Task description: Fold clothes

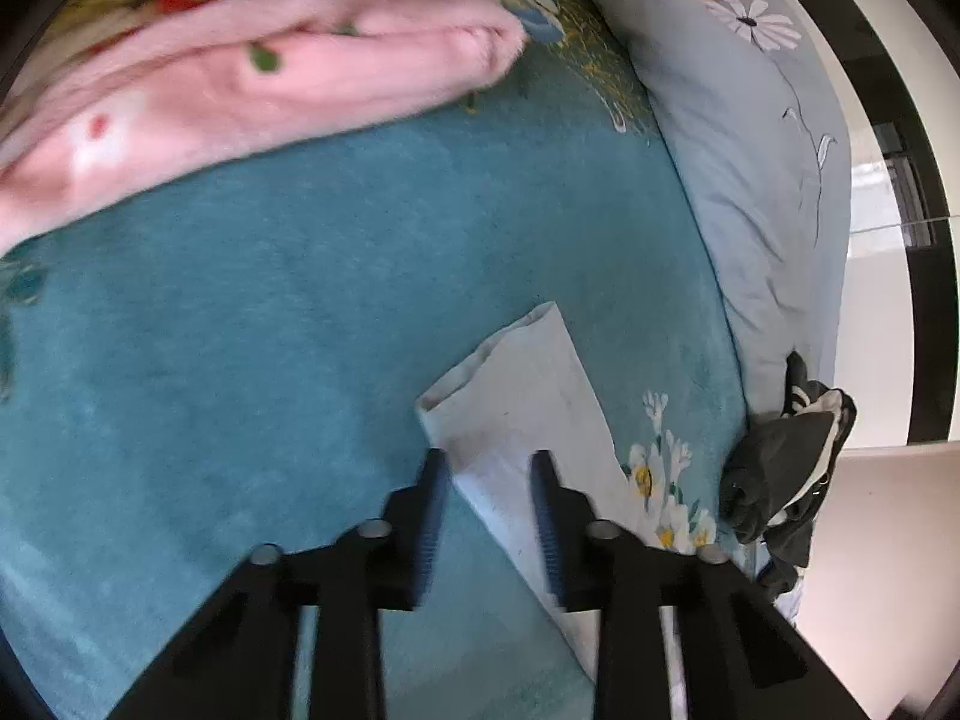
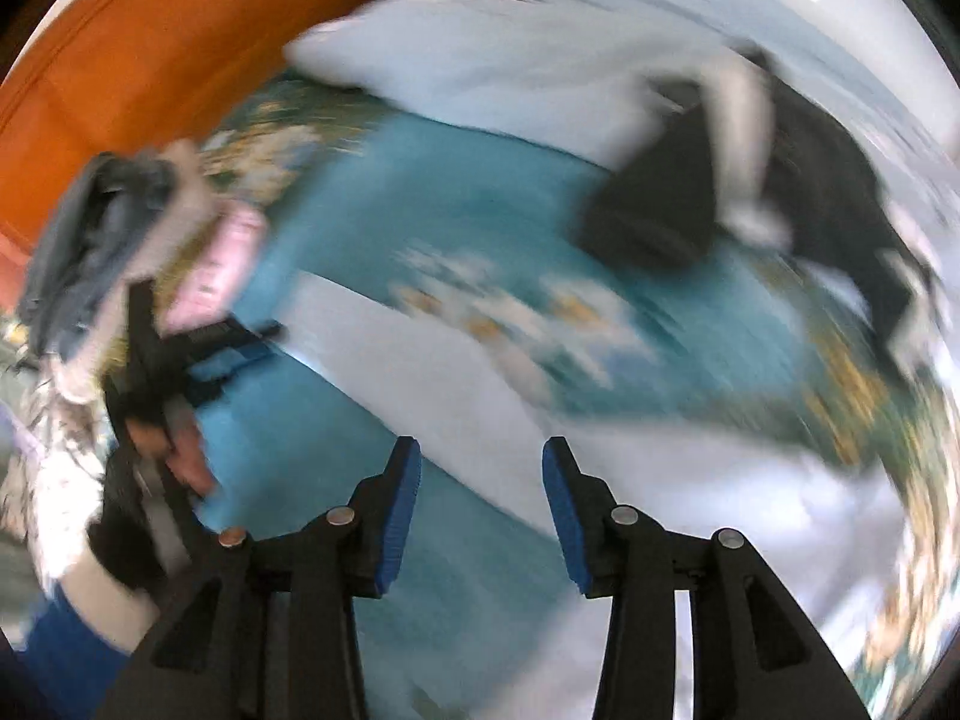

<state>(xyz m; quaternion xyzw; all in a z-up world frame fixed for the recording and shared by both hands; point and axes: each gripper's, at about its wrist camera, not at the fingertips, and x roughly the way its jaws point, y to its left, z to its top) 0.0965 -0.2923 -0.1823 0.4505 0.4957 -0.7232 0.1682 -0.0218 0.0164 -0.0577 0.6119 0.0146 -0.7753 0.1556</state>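
Item: pale grey-white garment, a long narrow panel (sleeve or trouser leg, can't tell which) lying flat on the teal floral bedspread, running diagonally toward the bed's right edge. Handling, est.: light, thin, soft, no stiffness; will drape and sag when lifted and may slide on the plush cover, so pinch through both layers at the hemmed end or a corner, not mid-panel. Left gripper: fingers apart, straddling the panel's near-left edge just above the cloth, nothing clamped. Right gripper: fingers wide apart, empty, over the same pale garment; view heavily motion-blurred, detail unreliable. Other stock: folded pink floral blanket at far-left of bed, well apart; light-blue daisy quilt bunched along the right edge; black-and-white garment crumpled at the right edge, near the panel's lower end. Room: broad bare teal area left of the panel, good for laying folds; right side tight, w/ quilt, dark garment and bed edge close, so risk of snagging or dragging cloth off the edge.
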